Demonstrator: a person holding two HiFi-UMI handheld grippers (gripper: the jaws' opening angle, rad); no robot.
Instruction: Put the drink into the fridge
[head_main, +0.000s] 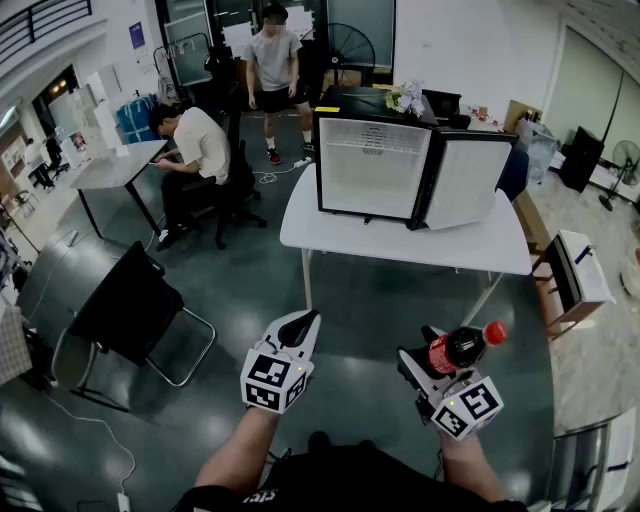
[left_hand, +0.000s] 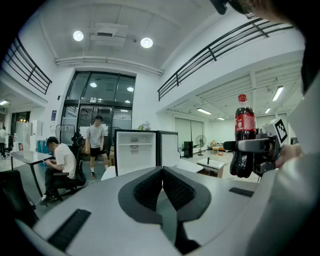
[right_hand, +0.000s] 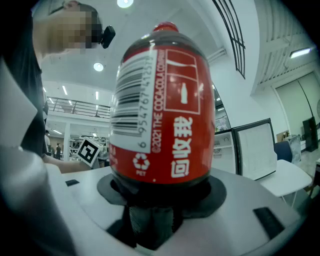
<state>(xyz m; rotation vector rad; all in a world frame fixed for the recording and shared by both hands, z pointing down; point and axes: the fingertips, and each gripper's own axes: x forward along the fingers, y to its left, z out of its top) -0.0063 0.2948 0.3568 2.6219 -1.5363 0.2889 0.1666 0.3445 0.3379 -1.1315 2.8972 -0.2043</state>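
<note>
Drink (head_main: 459, 349) within right tool's (head_main: 428, 367) jaws

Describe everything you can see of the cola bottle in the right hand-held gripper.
The clear plastic cola bottle holds dark drink, nearly full, with a red screw cap on and a red wraparound label bearing white print and a barcode. The right hand-held gripper clamps its lower body between dark pads; nothing else touches it. It stands roughly upright in the air, short of the white table.

The fridge (head_main: 372, 168) stands on the table (head_main: 330, 235), beyond the bottle (head_main: 458, 349).
</note>
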